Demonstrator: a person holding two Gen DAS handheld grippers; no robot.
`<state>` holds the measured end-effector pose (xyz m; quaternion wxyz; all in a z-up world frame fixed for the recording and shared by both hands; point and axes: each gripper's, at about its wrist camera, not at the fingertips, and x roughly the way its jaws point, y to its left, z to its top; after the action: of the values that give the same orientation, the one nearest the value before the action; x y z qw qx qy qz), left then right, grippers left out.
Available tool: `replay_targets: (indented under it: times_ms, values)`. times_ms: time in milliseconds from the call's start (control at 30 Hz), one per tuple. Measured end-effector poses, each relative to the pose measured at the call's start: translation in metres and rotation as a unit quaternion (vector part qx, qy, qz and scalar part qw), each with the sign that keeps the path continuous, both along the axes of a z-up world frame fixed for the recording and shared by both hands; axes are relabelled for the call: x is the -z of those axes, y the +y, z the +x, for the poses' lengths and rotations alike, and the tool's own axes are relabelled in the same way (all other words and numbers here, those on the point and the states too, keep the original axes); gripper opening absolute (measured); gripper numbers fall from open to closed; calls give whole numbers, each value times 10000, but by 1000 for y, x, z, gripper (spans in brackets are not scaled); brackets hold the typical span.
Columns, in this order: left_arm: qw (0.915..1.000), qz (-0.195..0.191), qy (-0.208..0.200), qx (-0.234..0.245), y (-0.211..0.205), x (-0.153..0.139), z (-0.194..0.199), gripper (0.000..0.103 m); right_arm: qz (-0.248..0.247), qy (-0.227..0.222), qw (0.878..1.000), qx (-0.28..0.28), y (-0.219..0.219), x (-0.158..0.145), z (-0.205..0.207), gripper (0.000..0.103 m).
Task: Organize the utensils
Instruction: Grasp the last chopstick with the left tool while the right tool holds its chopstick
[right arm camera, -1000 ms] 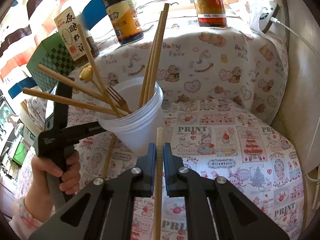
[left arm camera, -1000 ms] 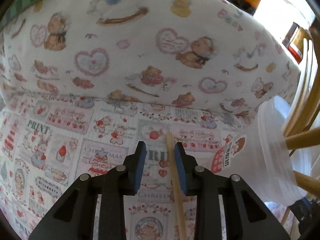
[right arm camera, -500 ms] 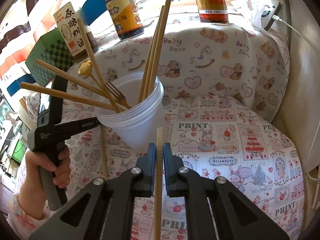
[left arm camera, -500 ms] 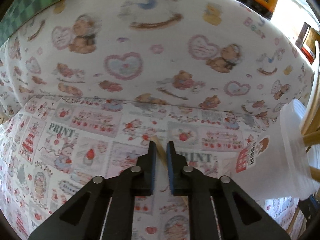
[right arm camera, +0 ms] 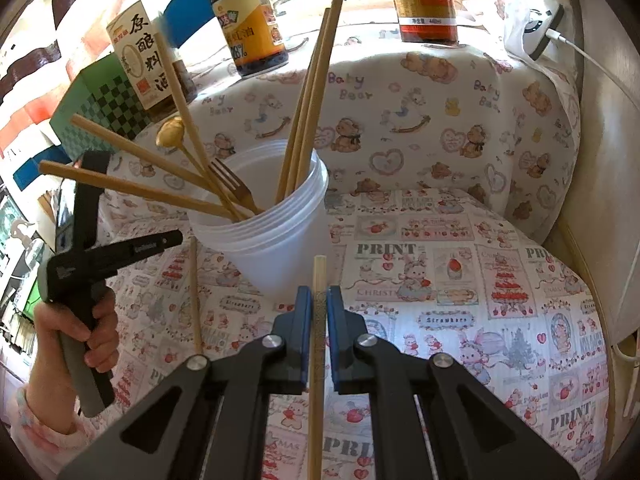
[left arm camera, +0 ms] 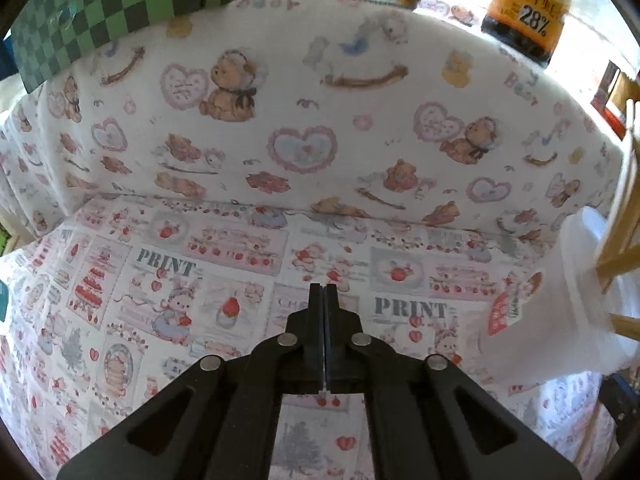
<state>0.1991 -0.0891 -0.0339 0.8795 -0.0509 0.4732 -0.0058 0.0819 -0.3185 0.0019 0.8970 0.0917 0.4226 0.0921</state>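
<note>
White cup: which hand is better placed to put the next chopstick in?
Right. The right gripper is shut on a chopstick, with the white cup directly ahead of it. The left gripper has just closed on nothing, and a loose chopstick lies beside the cup.

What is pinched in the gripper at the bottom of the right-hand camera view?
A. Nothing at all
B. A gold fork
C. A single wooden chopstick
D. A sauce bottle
C: the right gripper has its blue pads closed on one wooden chopstick, whose tip points toward the white plastic cup; the gold fork stands in that cup.
</note>
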Motion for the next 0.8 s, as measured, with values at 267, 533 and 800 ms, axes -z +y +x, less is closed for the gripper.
replay_targets:
  times_ms: [267, 533, 800]
  values:
    - [9978, -576, 328, 54, 17, -11, -5, 18, -14, 19, 10000, 13, 0, 2, 1, 7]
    - [9998, -52, 213, -11, -5, 15, 5, 25, -13, 17, 10000, 22, 0, 2, 1, 7]
    - [9992, 154, 380, 24, -20, 9, 7, 7, 30, -82, 9999, 72, -4, -5, -2, 7]
